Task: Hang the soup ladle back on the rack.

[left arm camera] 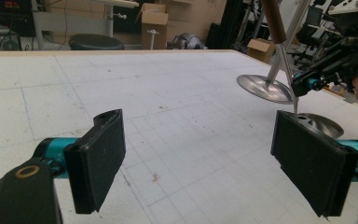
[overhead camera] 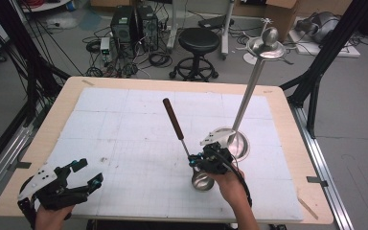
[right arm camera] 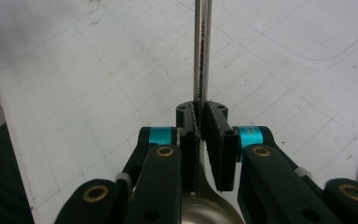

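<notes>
Near the front edge of the white gridded foam board [overhead camera: 124,143] that covers the wooden table [overhead camera: 287,143], right of centre, the right gripper [overhead camera: 202,158] has its black padded jaws pressed together on the thin steel shaft of a long metal ladle with a dark brown wooden handle [overhead camera: 173,119]; in the right gripper view the shaft runs straight up between the pads [right arm camera: 219,149] and the shiny bowl of the ladle sits just below them; in the high view the bowl hangs at the near side of the gripper and the brown handle slants up and away to the far left; just right of the gripper stands a tall polished steel stand with a round base and a dished top [overhead camera: 248,91], its base close beside the hand; at the near left corner the left gripper [overhead camera: 79,179] rests low over the board, its jaws spread wide with nothing between them
</notes>
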### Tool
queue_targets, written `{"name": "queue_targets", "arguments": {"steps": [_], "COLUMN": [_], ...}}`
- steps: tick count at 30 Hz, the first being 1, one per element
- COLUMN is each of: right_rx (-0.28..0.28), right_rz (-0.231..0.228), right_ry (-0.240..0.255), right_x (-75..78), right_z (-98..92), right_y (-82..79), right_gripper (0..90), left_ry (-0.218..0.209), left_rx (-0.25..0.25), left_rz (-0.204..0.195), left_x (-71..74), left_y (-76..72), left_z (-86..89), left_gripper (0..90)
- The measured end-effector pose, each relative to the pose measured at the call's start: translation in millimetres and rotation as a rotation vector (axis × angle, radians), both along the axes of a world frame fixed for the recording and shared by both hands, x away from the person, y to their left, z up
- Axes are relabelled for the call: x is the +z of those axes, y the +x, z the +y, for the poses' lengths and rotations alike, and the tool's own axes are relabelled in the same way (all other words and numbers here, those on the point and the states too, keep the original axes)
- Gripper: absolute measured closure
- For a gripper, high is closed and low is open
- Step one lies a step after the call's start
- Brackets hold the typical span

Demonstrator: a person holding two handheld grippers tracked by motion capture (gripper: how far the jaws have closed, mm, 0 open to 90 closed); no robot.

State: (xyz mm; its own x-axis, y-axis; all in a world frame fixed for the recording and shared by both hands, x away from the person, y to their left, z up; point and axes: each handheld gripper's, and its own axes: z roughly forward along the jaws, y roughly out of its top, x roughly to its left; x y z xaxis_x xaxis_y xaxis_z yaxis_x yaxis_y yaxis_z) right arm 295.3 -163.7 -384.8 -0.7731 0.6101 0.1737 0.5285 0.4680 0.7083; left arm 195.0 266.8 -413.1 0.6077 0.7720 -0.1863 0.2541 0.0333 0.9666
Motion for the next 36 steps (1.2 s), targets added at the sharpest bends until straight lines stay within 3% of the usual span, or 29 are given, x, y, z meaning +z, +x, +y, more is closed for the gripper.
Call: {"name": "queue_targets", "arguments": {"steps": [13,24,30,33,36], "right_rx": [0.011,0.024,0.036,0.042,0.047], "right_rz": [-0.075,-0.094,-0.111,-0.112,-0.109], "right_ry": [0.081,0.09,0.089,0.095,0.106], "right_x": [8.1,10.6,16.0,19.2,22.7], "right_z": [-3.6,0.4,4.8,7.3,9.8], "right_y": [-13.5,-17.2,-18.9,-19.7,-20.5], "right_gripper": [83.8,83.8,83.8,83.8,83.8], "left_ry": [0.004,0.002,0.001,-0.016,-0.005], "left_rx": [-0.001,-0.007,-0.049,-0.079,-0.108], "left_rz": [-0.002,-0.025,-0.048,-0.066,-0.096], "left_x": [0.6,9.9,33.2,48.9,69.7], "left_y": [-0.3,0.4,6.1,10.0,15.7], "left_z": [-1.0,-3.1,-12.0,-18.6,-31.1], "left_gripper": [18.9,19.6,23.6,25.3,26.1]}}
